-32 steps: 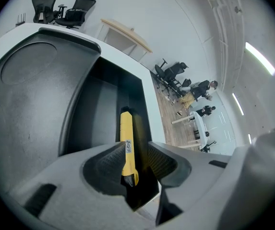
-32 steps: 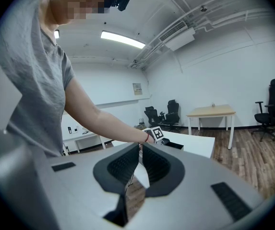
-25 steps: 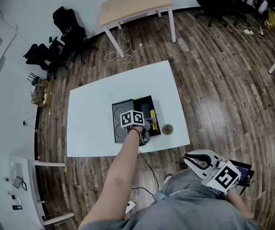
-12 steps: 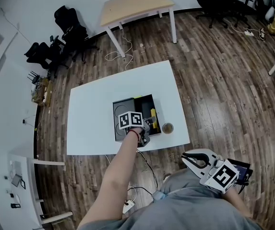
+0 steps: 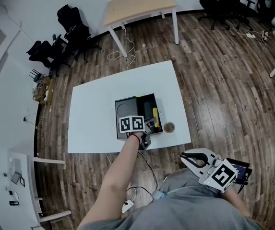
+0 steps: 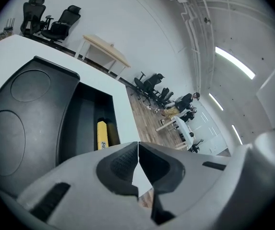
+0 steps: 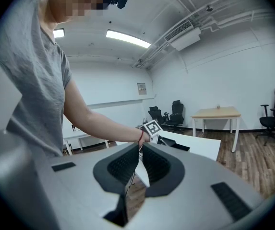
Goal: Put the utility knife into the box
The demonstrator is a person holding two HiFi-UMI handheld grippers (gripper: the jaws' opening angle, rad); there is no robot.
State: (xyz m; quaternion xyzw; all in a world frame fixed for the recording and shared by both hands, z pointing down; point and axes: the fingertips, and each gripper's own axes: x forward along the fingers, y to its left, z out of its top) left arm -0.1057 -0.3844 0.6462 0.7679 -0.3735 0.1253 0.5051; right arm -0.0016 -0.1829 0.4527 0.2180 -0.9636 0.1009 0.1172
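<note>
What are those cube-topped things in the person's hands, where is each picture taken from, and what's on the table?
No robot: a person holds a two-jaw gripper in each hand; the patterned cubes are part of them. The wide picture is from a camera on the person's head, looking down; the other two are from cameras on each gripper, looking along its jaws. On the white table sits a black box with a yellow utility knife inside, and a small round object beside it. The left gripper, over the box, and the right gripper, near the person's lap, are both shut and empty.
</note>
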